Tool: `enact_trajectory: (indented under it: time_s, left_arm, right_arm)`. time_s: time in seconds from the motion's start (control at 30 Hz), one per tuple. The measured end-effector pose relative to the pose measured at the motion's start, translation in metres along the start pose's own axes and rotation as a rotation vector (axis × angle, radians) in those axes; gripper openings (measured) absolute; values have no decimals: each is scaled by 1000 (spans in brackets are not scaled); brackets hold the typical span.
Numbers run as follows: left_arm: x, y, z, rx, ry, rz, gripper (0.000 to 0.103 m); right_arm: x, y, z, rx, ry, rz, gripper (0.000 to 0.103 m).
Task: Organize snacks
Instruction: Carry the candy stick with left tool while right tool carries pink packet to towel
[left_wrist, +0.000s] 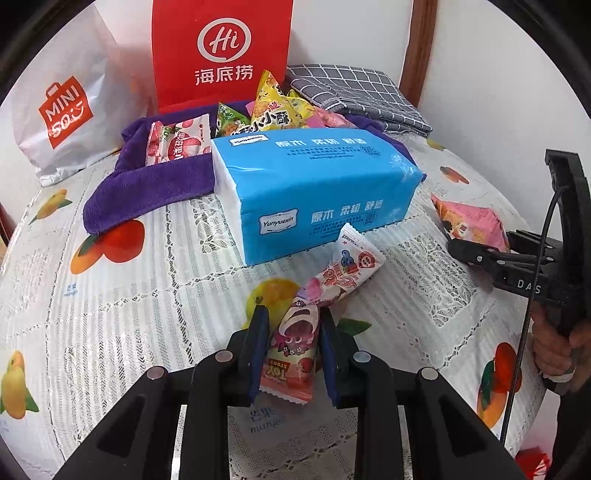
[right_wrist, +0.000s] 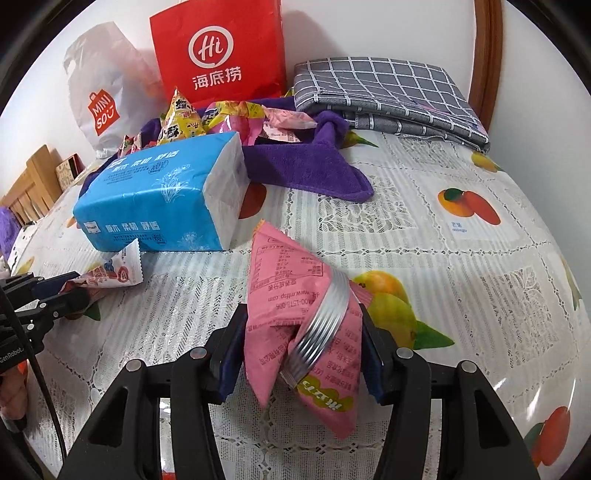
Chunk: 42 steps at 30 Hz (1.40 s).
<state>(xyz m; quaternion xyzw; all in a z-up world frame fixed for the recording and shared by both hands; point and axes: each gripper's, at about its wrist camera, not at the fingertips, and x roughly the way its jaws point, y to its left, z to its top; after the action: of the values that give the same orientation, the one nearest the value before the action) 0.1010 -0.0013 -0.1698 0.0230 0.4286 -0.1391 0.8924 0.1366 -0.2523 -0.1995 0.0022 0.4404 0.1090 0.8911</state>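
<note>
My left gripper (left_wrist: 293, 312) is shut on a long pink and white strawberry snack packet (left_wrist: 295, 343). The packet's far end (left_wrist: 351, 266) rests against the blue tissue pack (left_wrist: 317, 192). My right gripper (right_wrist: 303, 310) is shut on a pink snack packet (right_wrist: 291, 273), which sticks up and forward between the pads. In the left wrist view the right gripper (left_wrist: 476, 254) holds that pink packet (left_wrist: 469, 221) just right of the tissue pack. In the right wrist view the left gripper (right_wrist: 70, 284) appears at the left edge with its packet (right_wrist: 110, 273). Several more snacks (left_wrist: 273, 110) are piled on a purple towel (left_wrist: 147, 184) behind the tissues.
A red paper bag (left_wrist: 221, 51) and a white Miniso bag (left_wrist: 66, 110) stand at the back against the wall. A folded grey checked cloth (left_wrist: 354, 96) lies at the back right. A fruit-print tablecloth (left_wrist: 110, 295) covers the table. A person's hand (left_wrist: 561, 350) grips the right tool.
</note>
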Motion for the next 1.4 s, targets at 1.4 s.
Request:
enact_trajectory:
  time_s: [1.4]
  left_arm:
    - [-88,-7,54,-52,-110,-71,22]
  right_arm:
    - [-104,29,58,-16,-181,133,46]
